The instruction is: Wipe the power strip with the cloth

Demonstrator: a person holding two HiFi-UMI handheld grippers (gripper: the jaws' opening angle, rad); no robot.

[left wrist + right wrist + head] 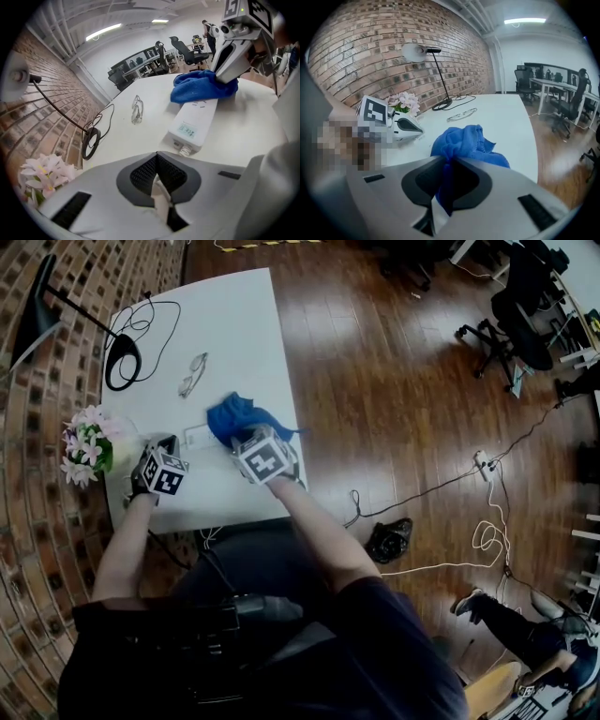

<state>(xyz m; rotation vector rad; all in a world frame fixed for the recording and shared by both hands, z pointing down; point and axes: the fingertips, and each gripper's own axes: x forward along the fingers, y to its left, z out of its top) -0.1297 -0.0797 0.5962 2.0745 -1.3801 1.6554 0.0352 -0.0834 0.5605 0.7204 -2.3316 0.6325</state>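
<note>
The right gripper (446, 178) pinches the crumpled blue cloth (464, 140) on the far end of the long white plastic power strip (194, 119). The left gripper (157, 164), near it, is pressed together and empty. Firm, full-length strokes would wipe best.

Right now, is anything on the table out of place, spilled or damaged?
Nothing stands out. The power strip lies flat and intact, its cord in the left gripper; the right gripper holds the cloth bunched on its far end.
</note>
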